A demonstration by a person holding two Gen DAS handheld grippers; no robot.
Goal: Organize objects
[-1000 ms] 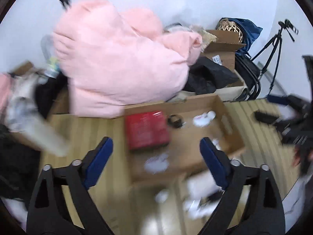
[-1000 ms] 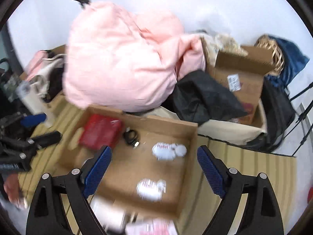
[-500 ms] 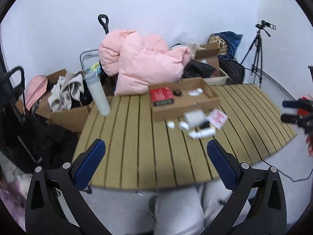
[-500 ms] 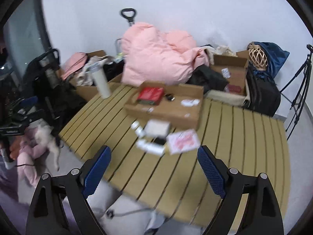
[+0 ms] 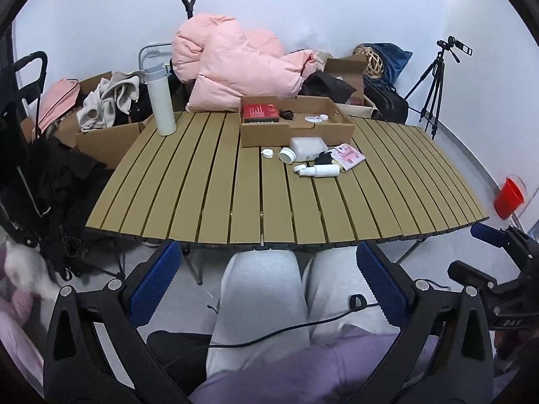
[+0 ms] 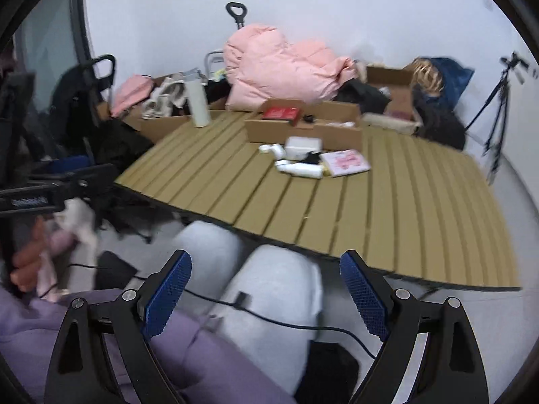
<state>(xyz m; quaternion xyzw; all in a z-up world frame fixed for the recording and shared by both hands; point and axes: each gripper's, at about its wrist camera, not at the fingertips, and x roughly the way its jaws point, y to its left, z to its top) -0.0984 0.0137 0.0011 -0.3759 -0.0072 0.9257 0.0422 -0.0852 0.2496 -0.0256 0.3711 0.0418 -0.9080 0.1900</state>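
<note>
A shallow cardboard box [image 5: 289, 133] stands at the far side of the slatted table [image 5: 235, 195]; a red box [image 5: 260, 113], a small black item and white lids lie in it. In front of it lie a white container [image 5: 308, 146], white caps [image 5: 287, 155], a white bottle on its side [image 5: 318, 170], a black item and a pink packet [image 5: 347, 156]. The same group shows in the right wrist view [image 6: 303, 158]. My left gripper [image 5: 269, 289] and right gripper [image 6: 266, 293] are open, empty, held low over the person's lap, well short of the table.
A white flask [image 5: 161, 101] stands at the table's far left corner. A pink duvet [image 5: 242, 67], cardboard boxes with clothes [image 5: 101, 128] and bags crowd behind the table. A tripod [image 5: 434, 84] stands at the right, a red cup [image 5: 508, 198] beyond the table's right edge.
Both grippers have pulled far back and down from above the cardboard box to over the lap. Both stayed open and empty.
</note>
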